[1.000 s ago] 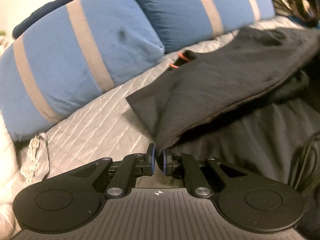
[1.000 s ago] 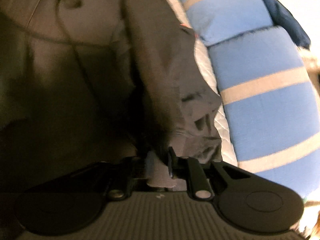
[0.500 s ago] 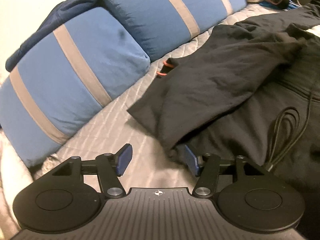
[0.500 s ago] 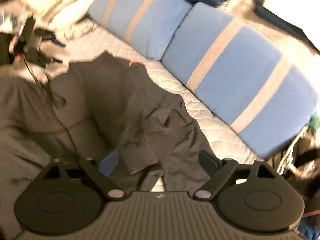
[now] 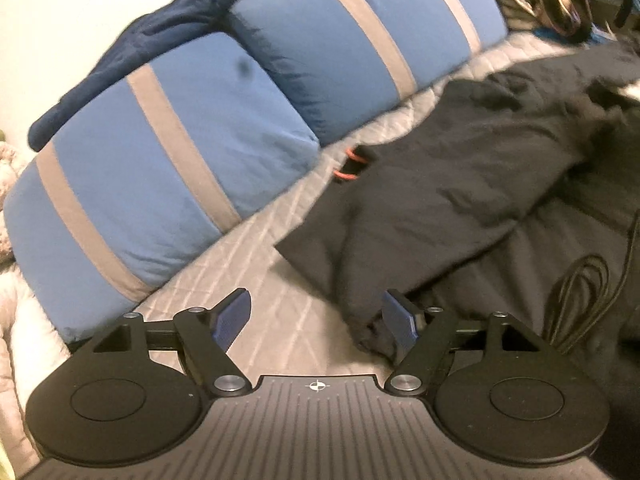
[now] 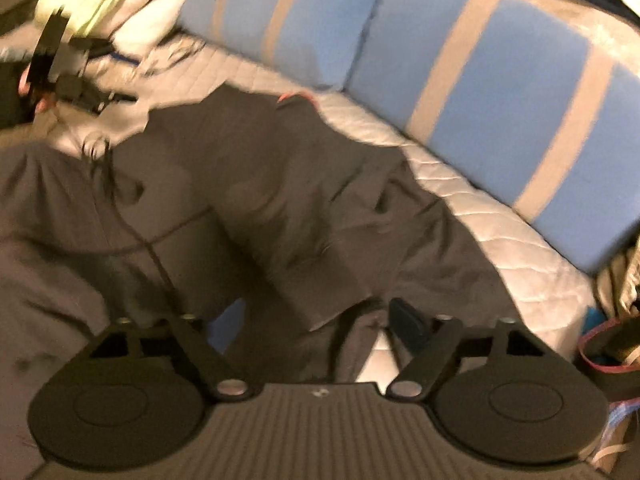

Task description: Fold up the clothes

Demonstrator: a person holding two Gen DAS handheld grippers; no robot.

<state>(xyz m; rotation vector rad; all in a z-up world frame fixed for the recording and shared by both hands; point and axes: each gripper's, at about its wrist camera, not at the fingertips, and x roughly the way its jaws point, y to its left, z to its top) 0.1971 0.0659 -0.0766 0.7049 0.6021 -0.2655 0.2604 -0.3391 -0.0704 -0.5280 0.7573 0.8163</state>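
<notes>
**One fold laid, more to go**

We have both grippers empty. The left gripper (image 5: 316, 318) has its blue fingers (image 5: 234, 314) spread wide above the quilt, with the near corner of the black garment (image 5: 460, 184) lying just inside the right-hand one. The right gripper (image 6: 316, 320) is spread wide too, holding nothing, and the garment's edge lies between its fingers.

The garment lies on the bed in front of the pillows. One panel of it is doubled over the rest, so we judge that a first fold is down. It is far from finished: the cloth is rumpled, the folded edge is uneven, and dark fabric spreads on to the side. We cannot tell whether that fabric is the same piece or another. Smoothing and at least one more fold seem to remain.

The surface is a pale grey quilted bedspread (image 5: 224, 276). Two blue pillows with grey stripes (image 5: 160, 184) lean along its far side, with a dark blue cloth (image 5: 160, 36) draped behind them. A coiled black cable (image 5: 580, 292) rests on the dark fabric, and a small orange loop (image 5: 348, 166) shows at the garment's far end. Blurred clutter fills the background.
</notes>
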